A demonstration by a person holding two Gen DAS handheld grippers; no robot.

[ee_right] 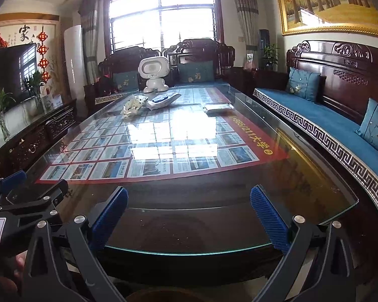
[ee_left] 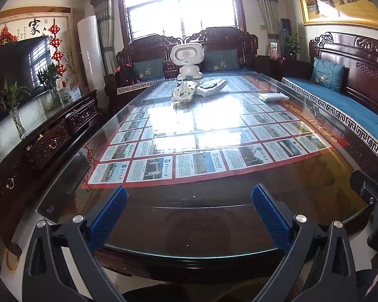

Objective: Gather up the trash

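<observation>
A crumpled white plastic bag (ee_left: 183, 92) lies at the far end of the glass-topped table (ee_left: 201, 196); it also shows in the right wrist view (ee_right: 134, 105). Beside it lies an open booklet with a dark blue item on it (ee_left: 213, 85) (ee_right: 163, 100). A flat white packet (ee_left: 273, 97) (ee_right: 218, 108) lies toward the right edge. My left gripper (ee_left: 189, 198) is open and empty over the near table edge. My right gripper (ee_right: 189, 198) is open and empty beside it, far from the trash.
A white toy robot (ee_left: 188, 60) (ee_right: 154, 74) stands at the table's far end. Carved wooden sofas with blue cushions (ee_right: 327, 125) run along the right and back. A low cabinet with a TV and vases (ee_left: 45, 130) runs along the left.
</observation>
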